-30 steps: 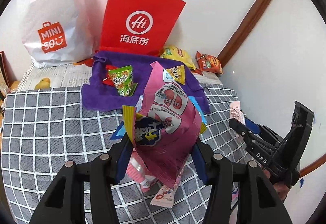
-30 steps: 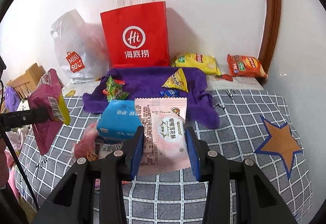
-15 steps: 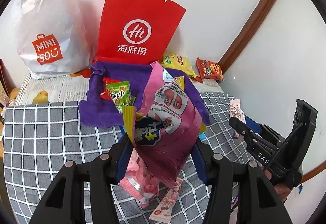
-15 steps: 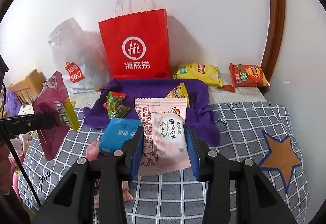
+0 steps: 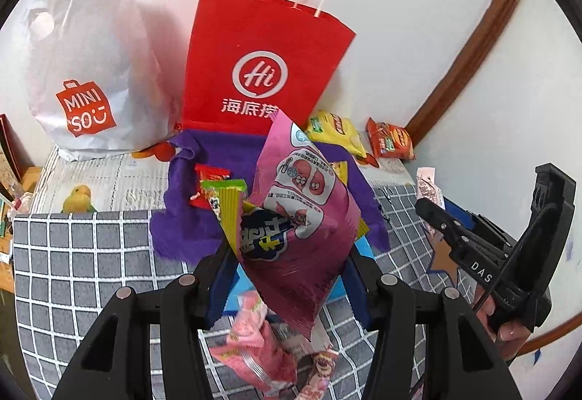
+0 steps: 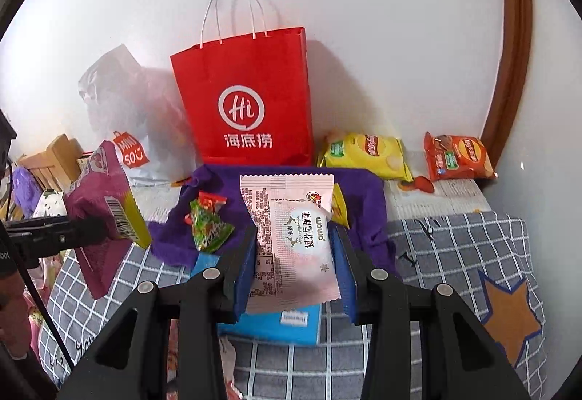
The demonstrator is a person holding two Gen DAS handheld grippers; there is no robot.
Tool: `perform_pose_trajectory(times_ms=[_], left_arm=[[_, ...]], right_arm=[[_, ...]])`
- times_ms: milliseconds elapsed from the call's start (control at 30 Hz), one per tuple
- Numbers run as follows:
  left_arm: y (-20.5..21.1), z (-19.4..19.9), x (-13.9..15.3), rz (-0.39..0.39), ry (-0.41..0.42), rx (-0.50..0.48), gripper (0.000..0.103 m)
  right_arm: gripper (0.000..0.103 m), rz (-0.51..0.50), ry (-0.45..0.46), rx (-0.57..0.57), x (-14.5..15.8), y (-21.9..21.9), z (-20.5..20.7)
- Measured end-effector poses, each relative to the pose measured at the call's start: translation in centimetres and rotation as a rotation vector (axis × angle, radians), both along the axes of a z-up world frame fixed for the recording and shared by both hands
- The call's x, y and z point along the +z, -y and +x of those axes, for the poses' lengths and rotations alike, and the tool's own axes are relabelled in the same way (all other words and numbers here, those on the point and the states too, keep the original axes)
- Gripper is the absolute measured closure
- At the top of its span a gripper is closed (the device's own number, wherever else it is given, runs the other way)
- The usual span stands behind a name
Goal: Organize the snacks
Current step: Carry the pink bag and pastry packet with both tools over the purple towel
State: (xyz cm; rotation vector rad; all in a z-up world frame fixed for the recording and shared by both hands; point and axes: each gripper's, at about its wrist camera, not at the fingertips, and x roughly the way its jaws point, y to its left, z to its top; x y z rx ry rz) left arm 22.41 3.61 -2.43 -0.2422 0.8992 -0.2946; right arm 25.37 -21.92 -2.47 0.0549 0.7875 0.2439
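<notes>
My left gripper [image 5: 287, 265] is shut on a magenta snack bag [image 5: 294, 218] with a yellow edge, held above the checked bedcover; it also shows in the right wrist view [image 6: 105, 203]. My right gripper [image 6: 294, 254] is shut on a pale pink snack packet [image 6: 291, 240], held above a blue box [image 6: 269, 323]. A purple cloth [image 6: 363, 196] lies ahead with a green candy bag [image 6: 209, 227] and a yellow triangular packet [image 6: 340, 207] on it. A red paper bag [image 6: 247, 98] stands behind the cloth against the wall.
A white MINISO bag [image 5: 87, 72] stands left of the red bag. A yellow chip bag [image 6: 367, 154] and an orange chip bag [image 6: 458, 156] lie by the wall at right. Pink packets [image 5: 254, 352] lie on the grey checked cover [image 5: 72, 254] below my left gripper.
Both grippers have moved forward toward the purple cloth and red bag, each still holding its packet. The blue box now lies beneath my right gripper.
</notes>
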Motion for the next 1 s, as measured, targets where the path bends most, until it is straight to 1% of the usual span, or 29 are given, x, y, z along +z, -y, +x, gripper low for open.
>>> perform_pose_trajectory(times_ms=[267, 433, 533, 767, 933, 1000], left_arm=[[-1.6, 3.1, 0.3, 0.021, 0.006, 0.067, 0.052], [-1.7, 5.3, 0.4, 0.029, 0.005, 0.083, 0.052], [-1.5, 6.8, 0.0, 0.029, 0.000, 0.083, 0.052], [-0.7, 10.4, -1.8, 0.024, -0.032, 0.064, 0.052], [-0.3, 12.8, -4.3, 0.001, -0.074, 0.052, 0.052], [-0.3, 13.5, -5.3, -0.009, -0.095, 0.047, 0.052]], right_arm=[[0.063, -0.003, -0.006, 0.012, -0.1, -0.3, 3.7], [0.063, 0.012, -0.015, 0.033, -0.4, -0.6, 6.1], [0.063, 0.022, -0.028, 0.053, -1.0, -0.8, 7.5], [0.063, -0.004, -0.098, 0.096, -4.4, -1.6, 10.0], [0.063, 0.009, -0.147, 0.115, -6.9, -1.4, 11.4], [0.063, 0.002, -0.182, 0.119, -8.3, -1.4, 12.0]])
